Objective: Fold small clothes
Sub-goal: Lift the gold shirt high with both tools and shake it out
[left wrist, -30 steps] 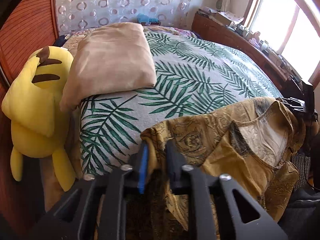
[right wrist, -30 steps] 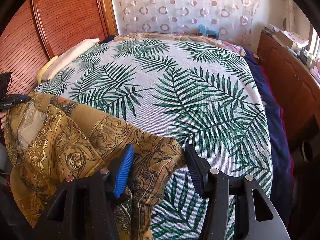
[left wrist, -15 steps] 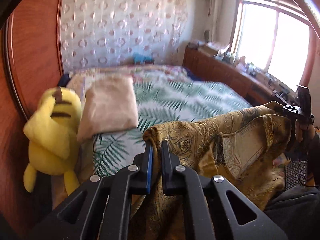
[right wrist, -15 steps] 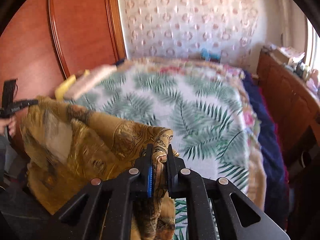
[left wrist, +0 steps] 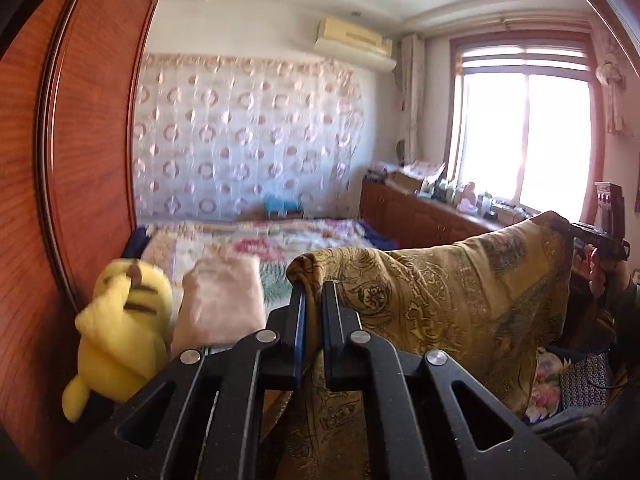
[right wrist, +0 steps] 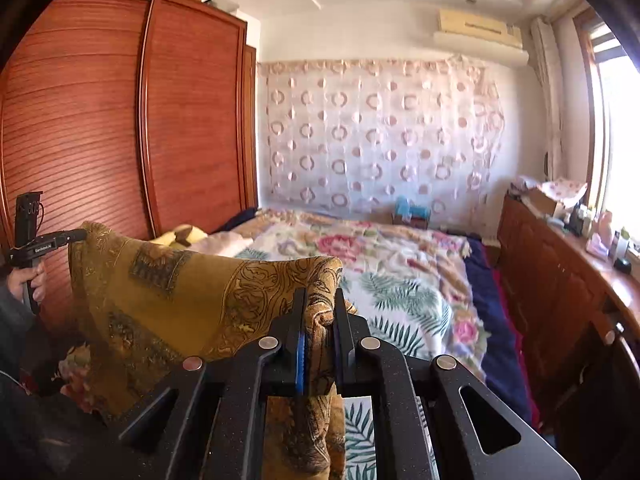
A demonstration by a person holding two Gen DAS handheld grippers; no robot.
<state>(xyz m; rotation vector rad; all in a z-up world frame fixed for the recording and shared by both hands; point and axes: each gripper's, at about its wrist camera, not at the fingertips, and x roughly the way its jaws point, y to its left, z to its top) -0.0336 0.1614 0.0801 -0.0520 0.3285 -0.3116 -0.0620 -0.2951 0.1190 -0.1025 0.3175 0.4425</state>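
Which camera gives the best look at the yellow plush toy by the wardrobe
The left wrist view. There the yellow plush toy shows nearly whole, slightly blurred, beside the beige pillow. In the right wrist view only a sliver of it peeks above the held garment.

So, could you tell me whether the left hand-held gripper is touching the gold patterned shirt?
Touching. The left wrist view shows the left hand-held gripper shut on a bunched corner of the shirt, with cloth pinched between its fingers and hanging below.
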